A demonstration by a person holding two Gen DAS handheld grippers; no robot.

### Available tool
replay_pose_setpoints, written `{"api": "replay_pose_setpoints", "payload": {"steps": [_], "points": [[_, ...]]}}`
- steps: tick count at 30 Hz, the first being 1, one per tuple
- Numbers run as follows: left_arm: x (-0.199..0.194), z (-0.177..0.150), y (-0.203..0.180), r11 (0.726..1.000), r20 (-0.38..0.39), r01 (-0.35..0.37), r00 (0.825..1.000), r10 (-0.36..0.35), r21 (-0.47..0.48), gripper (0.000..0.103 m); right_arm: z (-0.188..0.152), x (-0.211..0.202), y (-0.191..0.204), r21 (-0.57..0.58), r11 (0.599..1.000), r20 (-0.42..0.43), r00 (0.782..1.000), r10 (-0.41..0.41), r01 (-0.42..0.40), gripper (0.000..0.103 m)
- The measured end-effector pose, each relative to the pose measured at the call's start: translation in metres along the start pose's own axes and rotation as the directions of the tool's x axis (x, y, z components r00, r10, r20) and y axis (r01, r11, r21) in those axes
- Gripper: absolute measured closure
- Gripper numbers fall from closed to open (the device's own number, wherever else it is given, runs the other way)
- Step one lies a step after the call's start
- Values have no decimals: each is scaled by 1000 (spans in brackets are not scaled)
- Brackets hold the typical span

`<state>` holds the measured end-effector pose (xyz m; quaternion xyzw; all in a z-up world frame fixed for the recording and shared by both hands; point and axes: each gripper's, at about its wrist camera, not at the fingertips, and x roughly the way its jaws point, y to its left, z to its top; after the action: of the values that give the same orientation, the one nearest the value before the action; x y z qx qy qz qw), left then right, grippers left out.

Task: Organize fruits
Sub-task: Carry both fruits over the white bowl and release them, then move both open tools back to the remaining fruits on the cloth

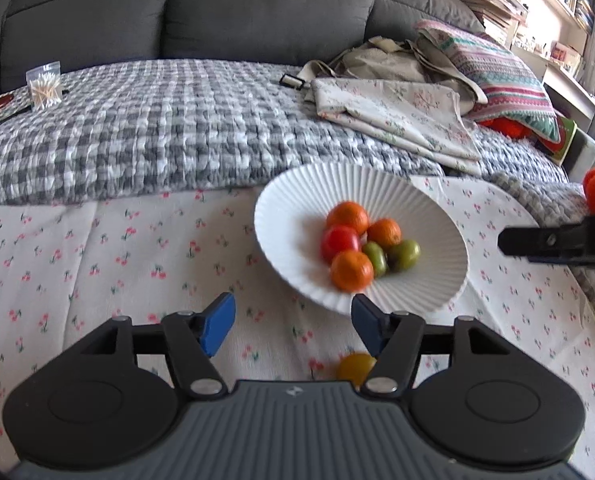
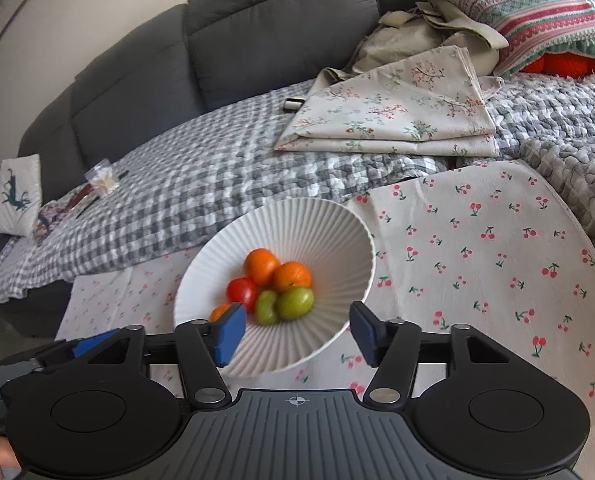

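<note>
Fruit sat heaped in a white ribbed bowl [image 1: 297, 216] on the cherry-print cloth [image 1: 97, 256] near its back edge: three oranges [image 1: 347, 216], a red tomato [image 1: 339, 240] and two green fruits [image 1: 405, 254], all touching. A yellow fruit [image 1: 355, 366] lay alone on the cloth near the front edge, just beside the bowl. Both the left gripper [image 1: 293, 326] and the right gripper [image 2: 295, 332] were spread wide, holding nothing, by the bowl's near rim.

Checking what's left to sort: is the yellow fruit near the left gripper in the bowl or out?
Out. The yellow fruit lies on the cherry-print cloth, just outside the white ribbed bowl.
</note>
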<state>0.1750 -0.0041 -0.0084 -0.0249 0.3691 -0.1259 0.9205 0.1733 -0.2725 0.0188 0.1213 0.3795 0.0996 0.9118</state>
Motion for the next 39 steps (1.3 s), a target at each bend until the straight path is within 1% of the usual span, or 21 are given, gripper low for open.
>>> {"api": "replay_pose_setpoints", "payload": {"steps": [1,3,4,7,9,12,14,16,20,25,30,32,36,39], "points": [[-2,-3,-2,1000,-12,1,1000,-1,7,38,-1,-4,3,-7,1000,2,1000,-3,3,27],[-6,-7,-5,1000,-29,-3,1000,4,19,38,-4,-12,8,-30,999,15,1000,-24,24,15],[-9,-10,-5,1000,-35,-7,999,8,22,37,-6,-17,12,-50,998,23,999,-34,35,13],[-19,-19,-3,1000,-42,-7,999,8,20,35,-11,-29,19,-86,996,30,999,-25,28,11],[-26,-24,-2,1000,-47,-15,999,16,18,33,-14,-36,21,-93,996,35,999,-16,19,9],[-37,-32,0,1000,-49,-21,999,22,15,29,-21,-46,24,-94,996,28,1000,-2,5,9],[-43,-35,0,1000,-48,-15,999,16,15,24,-26,-52,28,-96,995,26,1000,11,-9,8],[-48,-39,0,1000,-50,-9,999,10,18,19,-29,-59,32,-108,994,28,999,22,-19,5],[-58,-47,1,1000,-51,-23,998,24,10,10,-38,-67,40,-131,991,30,999,27,-22,3],[-65,-56,3,1000,-72,-4,997,3,-10,7,-46,-74,46,-156,987,30,999,33,-27,1],[-68,-68,1,1000,-92,13,996,-12,5,7,-48,-80,44,-140,990,40,999,34,-28,1],[-67,-73,-3,1000,-102,18,995,-15,25,7,-50,-80,44,-137,990,37,999,35,-30,1],[-63,-83,-16,995,-113,43,993,-32,94,7,-53,-77,46,-137,990,15,999,29,-27,1],[-59,-90,-27,987,-112,62,993,-45,145,11,-56,-75,47,-129,991,-2,1000,31,-31,1]]}}
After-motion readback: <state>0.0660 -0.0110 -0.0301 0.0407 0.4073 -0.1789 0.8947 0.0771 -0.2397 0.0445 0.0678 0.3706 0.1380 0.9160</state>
